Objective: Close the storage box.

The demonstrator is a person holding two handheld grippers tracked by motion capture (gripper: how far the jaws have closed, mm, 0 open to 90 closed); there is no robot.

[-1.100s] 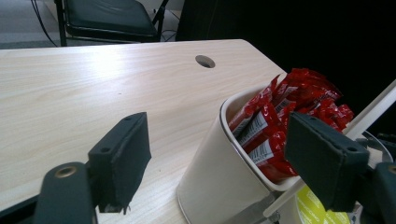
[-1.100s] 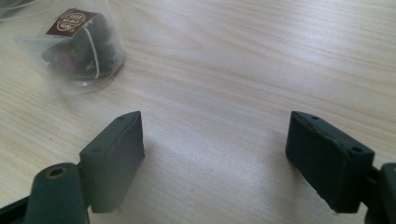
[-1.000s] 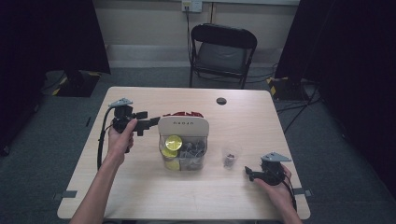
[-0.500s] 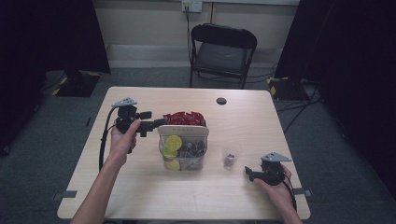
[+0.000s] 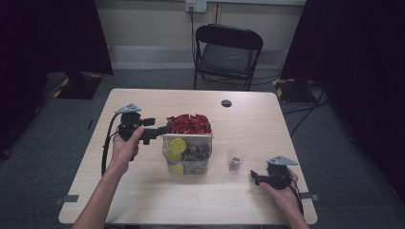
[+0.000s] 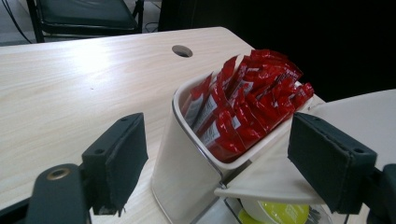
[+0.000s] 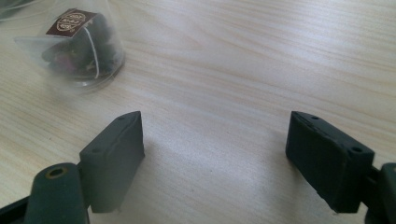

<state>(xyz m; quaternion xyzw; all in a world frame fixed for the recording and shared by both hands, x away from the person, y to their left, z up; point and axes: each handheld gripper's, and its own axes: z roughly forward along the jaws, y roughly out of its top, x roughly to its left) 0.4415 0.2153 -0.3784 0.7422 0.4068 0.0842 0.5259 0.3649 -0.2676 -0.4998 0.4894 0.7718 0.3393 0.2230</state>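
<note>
1. Mid-table, your left gripper holds its fingers apart around the caddy of red packets, ready to grip.
2. Near the right edge, your right gripper rests, fingers apart, beside the tea bag.

The high view looks forward and down from above the person's side, taking in the whole pale wooden table and a black folding chair beyond its far edge. The left gripper view sits close and low — facing the white container of red sachets, the same container of red sachets the high view sees at mid-table. The right gripper view hovers just above the tabletop — near a clear pyramid tea bag, also seen from above.
</note>
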